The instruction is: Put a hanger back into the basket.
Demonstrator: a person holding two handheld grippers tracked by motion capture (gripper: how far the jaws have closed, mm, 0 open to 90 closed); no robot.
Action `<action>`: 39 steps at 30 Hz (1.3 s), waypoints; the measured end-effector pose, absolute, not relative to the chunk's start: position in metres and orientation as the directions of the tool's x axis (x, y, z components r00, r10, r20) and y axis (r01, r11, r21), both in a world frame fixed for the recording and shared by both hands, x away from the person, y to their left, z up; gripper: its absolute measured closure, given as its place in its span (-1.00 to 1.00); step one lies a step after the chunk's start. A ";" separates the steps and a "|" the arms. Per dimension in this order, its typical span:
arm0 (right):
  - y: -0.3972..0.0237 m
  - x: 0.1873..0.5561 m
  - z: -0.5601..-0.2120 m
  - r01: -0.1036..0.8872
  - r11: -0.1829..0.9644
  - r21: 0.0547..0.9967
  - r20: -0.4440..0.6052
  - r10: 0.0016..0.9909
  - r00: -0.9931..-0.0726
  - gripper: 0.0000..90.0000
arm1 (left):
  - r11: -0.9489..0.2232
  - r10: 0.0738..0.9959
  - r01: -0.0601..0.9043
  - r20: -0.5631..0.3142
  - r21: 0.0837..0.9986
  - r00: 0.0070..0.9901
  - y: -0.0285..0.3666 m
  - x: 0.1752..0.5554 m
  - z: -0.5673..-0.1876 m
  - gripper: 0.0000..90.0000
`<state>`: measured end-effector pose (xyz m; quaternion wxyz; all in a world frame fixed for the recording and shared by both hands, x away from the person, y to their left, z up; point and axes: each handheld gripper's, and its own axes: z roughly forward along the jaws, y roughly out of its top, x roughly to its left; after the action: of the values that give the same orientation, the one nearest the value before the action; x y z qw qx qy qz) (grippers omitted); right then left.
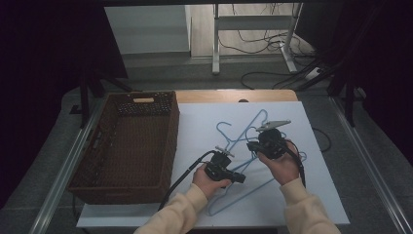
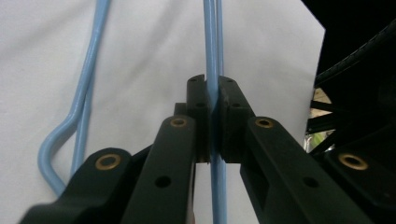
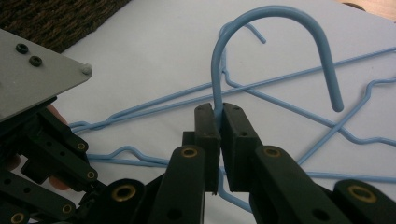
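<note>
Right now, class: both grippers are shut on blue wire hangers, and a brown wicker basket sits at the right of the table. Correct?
Not quite. In the high view the brown wicker basket sits at the left of the table, not the right. Both grippers are indeed shut on blue wire hangers.

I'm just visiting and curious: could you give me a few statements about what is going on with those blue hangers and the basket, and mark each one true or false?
1. The left gripper is clamped on a thin blue hanger wire. True.
2. The right gripper hangs open above the table. False: it is shut on the neck just below the hanger hook.
3. The wicker basket already holds a hanger. False: nothing blue shows inside it; the hangers lie on the white sheet.
4. The basket stands to the left of the hangers in the high view. True.
5. The hangers are red plastic. False: they are light blue wire.
</note>
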<state>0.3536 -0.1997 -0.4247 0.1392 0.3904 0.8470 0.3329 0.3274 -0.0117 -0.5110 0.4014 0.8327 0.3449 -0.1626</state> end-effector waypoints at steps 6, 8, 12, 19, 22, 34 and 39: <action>-0.205 0.353 -0.422 0.570 0.453 0.685 0.055 0.748 -0.661 0.79 | -0.433 0.445 0.708 -0.551 0.558 0.706 -0.009 0.329 -0.508 0.91; -0.208 0.353 -0.421 0.554 0.450 0.700 0.071 0.728 -0.682 0.62 | -0.414 0.447 0.713 -0.556 0.566 0.701 -0.007 0.329 -0.506 0.91; -0.217 0.349 -0.419 0.533 0.402 0.744 0.112 0.712 -0.693 0.21 | -0.385 0.448 0.718 -0.563 0.579 0.695 -0.002 0.330 -0.500 0.91; -0.246 0.336 -0.412 0.446 0.298 0.844 0.126 0.697 -0.705 -0.18 | -0.330 0.430 0.722 -0.584 0.609 0.689 0.005 0.330 -0.487 0.92; -0.256 0.329 -0.412 0.404 0.268 0.874 0.122 0.685 -0.718 -0.26 | -0.317 0.416 0.717 -0.588 0.621 0.693 0.007 0.329 -0.481 0.92; -0.284 0.314 -0.415 0.369 0.195 0.909 0.136 0.697 -0.704 -0.42 | -0.286 0.411 0.700 -0.576 0.655 0.707 0.025 0.326 -0.450 0.91; -0.292 0.314 -0.420 0.394 0.193 0.898 0.142 0.721 -0.678 -0.47 | -0.271 0.419 0.694 -0.567 0.667 0.709 0.034 0.325 -0.438 0.91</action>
<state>0.3137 -0.2918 -0.4198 0.1581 0.3688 0.7561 0.5170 0.3250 0.0344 -0.4377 0.4886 0.7846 0.3547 -0.1407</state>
